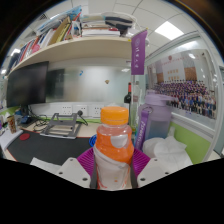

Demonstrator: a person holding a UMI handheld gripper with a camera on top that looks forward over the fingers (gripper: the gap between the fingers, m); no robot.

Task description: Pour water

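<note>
Item: clear bottle (114, 150) with orange cap, upright, clamped between my fingers (86, 162), pink pads pressed to both its sides. Beyond it: purple-lidded cup (156, 120), just right. Table (40, 146) with dark mat; monitor (27, 84) at far left

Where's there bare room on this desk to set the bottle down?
The bottle sits gripped between the jaws. The dark mat ahead of the metal tray looks bare. It is crowded around the purple cup and white cloth.
</note>
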